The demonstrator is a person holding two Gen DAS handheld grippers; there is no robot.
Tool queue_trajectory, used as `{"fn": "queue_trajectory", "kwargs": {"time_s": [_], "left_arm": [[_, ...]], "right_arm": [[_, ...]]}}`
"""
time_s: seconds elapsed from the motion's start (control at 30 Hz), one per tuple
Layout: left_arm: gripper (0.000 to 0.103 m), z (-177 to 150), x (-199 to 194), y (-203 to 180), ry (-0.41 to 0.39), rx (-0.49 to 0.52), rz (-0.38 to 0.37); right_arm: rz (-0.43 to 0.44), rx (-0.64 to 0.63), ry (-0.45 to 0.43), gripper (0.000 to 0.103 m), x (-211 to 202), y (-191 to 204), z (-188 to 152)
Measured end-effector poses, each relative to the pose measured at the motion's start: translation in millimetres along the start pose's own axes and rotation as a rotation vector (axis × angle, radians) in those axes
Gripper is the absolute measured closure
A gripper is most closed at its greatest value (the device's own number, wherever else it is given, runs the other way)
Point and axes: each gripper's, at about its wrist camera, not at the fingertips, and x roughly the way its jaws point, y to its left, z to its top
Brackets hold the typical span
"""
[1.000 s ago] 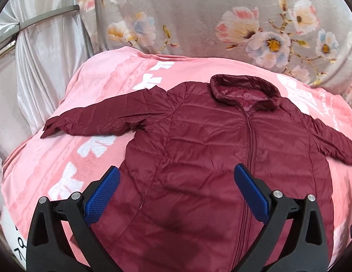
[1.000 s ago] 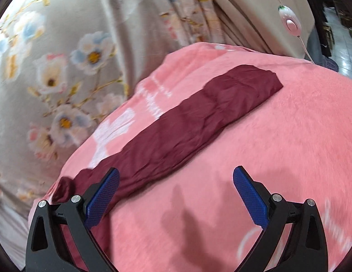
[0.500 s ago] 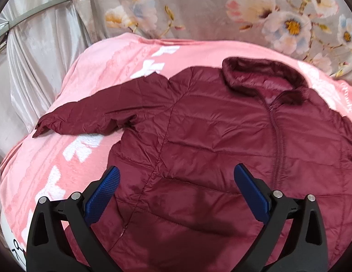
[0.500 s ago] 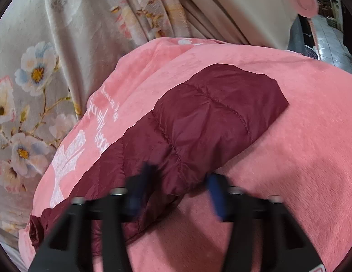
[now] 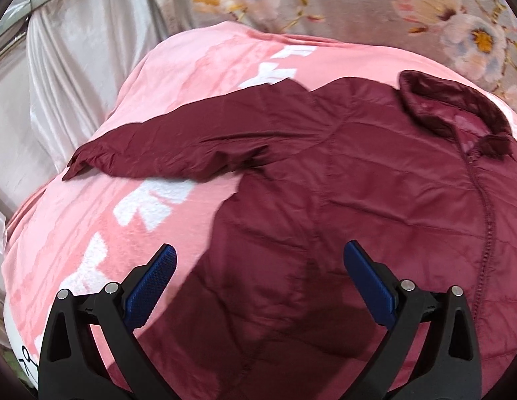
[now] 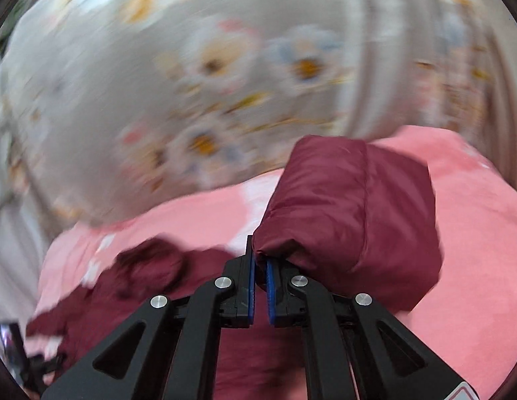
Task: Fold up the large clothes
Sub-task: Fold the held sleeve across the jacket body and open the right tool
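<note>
A dark red quilted jacket (image 5: 358, 183) lies front up on a pink blanket (image 5: 92, 233), collar (image 5: 451, 113) at the far right, one sleeve (image 5: 175, 146) stretched out to the left. My left gripper (image 5: 258, 250) hangs open just above the jacket's near left side, with nothing between its blue pads. In the blurred right wrist view my right gripper (image 6: 260, 260) is closing, and its pads pinch the edge of the other sleeve (image 6: 351, 213), which hangs lifted off the blanket. The jacket body (image 6: 152, 266) shows low on the left.
A floral curtain (image 5: 358, 0) hangs behind the bed and fills the upper half of the right wrist view (image 6: 192, 66). Silvery satin drapery (image 5: 75, 66) stands along the bed's left side. The blanket edge drops away at the near left.
My left gripper came lower and closer over the jacket, shifting left. My right gripper shut on the sleeve end, lifted it off the blanket and swung round toward the jacket body.
</note>
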Motion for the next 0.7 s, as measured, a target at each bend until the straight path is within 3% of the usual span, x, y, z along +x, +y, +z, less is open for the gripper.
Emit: {"fn": "queue_trajectory", "kwargs": {"time_s": [0.13, 0.27, 0.37, 0.4, 0.43, 0.53, 0.63, 0.7], "left_arm": [[0.005, -1, 7, 19, 0.01, -0.019, 0.005], [0.005, -3, 14, 36, 0.029, -0.037, -0.006], [0.005, -6, 18, 42, 0.04, -0.045, -0.023], [0.005, -8, 19, 43, 0.045, -0.045, -0.037], [0.005, -8, 19, 43, 0.048, -0.043, -0.044], [0.005, -11, 23, 41, 0.064, -0.038, -0.085], [0.005, -11, 23, 42, 0.068, -0.045, -0.125], [0.005, -11, 19, 43, 0.065, -0.054, -0.147]], "right_arm": [[0.088, -0.093, 0.129, 0.097, 34, 77, -41], [0.152, -0.148, 0.263, 0.096, 56, 127, -91], [0.181, -0.226, 0.366, 0.085, 64, 160, -125], [0.177, -0.282, 0.403, 0.071, 65, 172, -137], [0.173, -0.313, 0.41, 0.057, 62, 179, -143], [0.168, -0.39, 0.361, 0.043, 41, 196, -148], [0.179, -0.355, 0.323, 0.042, 26, 195, -135], [0.188, -0.256, 0.323, 0.041, 26, 177, -123]]}}
